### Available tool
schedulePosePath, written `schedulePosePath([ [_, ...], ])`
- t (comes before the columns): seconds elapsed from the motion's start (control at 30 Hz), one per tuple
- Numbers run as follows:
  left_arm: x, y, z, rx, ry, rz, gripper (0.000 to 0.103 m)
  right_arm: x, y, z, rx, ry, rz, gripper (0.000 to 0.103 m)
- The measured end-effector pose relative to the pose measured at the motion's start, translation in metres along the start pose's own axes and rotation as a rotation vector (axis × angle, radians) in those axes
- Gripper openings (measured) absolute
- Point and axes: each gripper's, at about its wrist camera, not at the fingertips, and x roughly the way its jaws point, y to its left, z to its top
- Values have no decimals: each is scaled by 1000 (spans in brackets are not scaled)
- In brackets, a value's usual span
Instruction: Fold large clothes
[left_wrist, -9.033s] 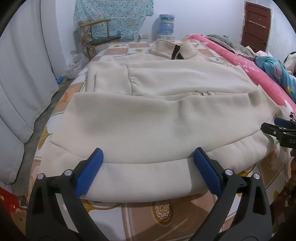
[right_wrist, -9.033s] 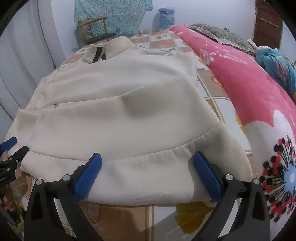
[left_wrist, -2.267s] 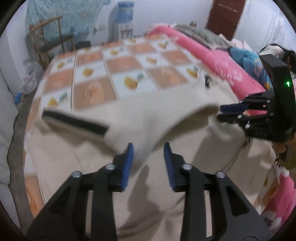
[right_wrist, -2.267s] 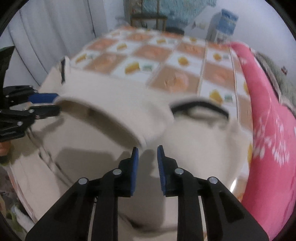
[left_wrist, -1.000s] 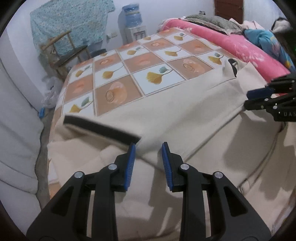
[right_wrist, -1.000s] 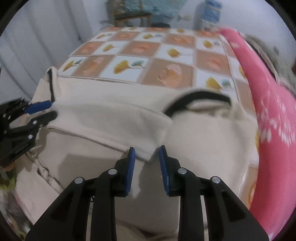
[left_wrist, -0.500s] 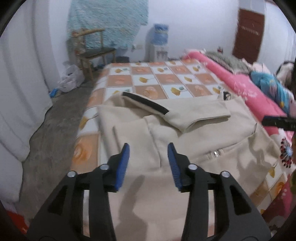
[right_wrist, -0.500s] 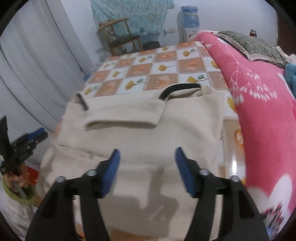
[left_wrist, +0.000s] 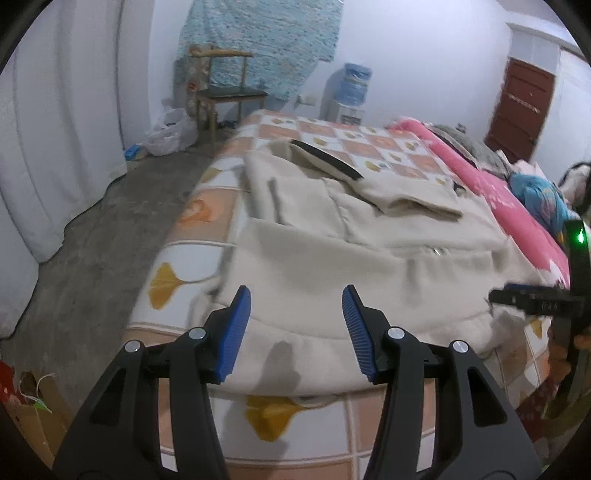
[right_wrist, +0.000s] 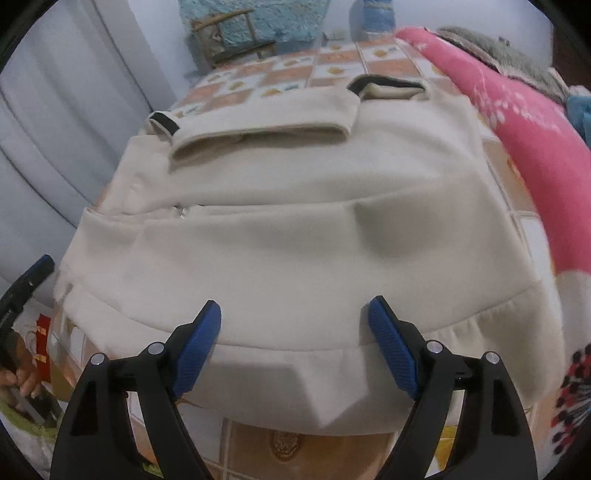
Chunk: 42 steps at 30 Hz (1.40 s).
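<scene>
Cream jacket (left_wrist: 332, 251) spread flat on the checked bedsheet (left_wrist: 192, 258), collar end already folded down over the chest, hem nearest the cameras. Left gripper (left_wrist: 295, 325) over the hem's left part, jaws just opened wider, gripping nothing. Right gripper (right_wrist: 295, 339) likewise over the hem's right part, just opened wide and empty, probably ready to pinch the hem for the next fold.

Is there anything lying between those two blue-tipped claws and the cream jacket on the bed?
Nothing visible. The left gripper and right gripper both hang with jaws open, having just widened, right over the near hem of the cream jacket. Only bare fabric and the checked bedsheet lie below them.
</scene>
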Motion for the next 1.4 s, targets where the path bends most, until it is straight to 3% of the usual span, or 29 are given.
schedulePosePath([
  [0.33, 51, 38, 24, -102, 52, -35, 47, 3, 5, 0, -18, 2, -17, 86],
  [0.4, 63, 44, 26, -119, 75, -22, 36, 4, 6, 0, -17, 1, -17, 86],
  [0.47, 70, 47, 26, -132, 88, -14, 32, 4, 7, 0, -24, 0, -22, 86],
  [0.63, 59, 41, 23, -119, 61, -69, 21, 5, 8, -1, -38, 1, -35, 86],
  [0.83, 40, 32, 23, -87, 16, -190, 21, 5, 8, -1, -37, 1, -38, 87],
  [1.13, 80, 57, 27, -243, 127, -148, 23, 5, 8, -1, -35, -1, -35, 87],
  [1.2, 78, 52, 28, -226, 114, -134, 23, 5, 7, -2, -33, -1, -31, 87],
  [1.33, 59, 37, 27, -162, 27, -238, 24, 5, 7, -1, -36, -4, -31, 87],
  [1.4, 53, 30, 27, -115, 5, -247, 31, 4, 7, -2, -38, -5, -33, 87],
])
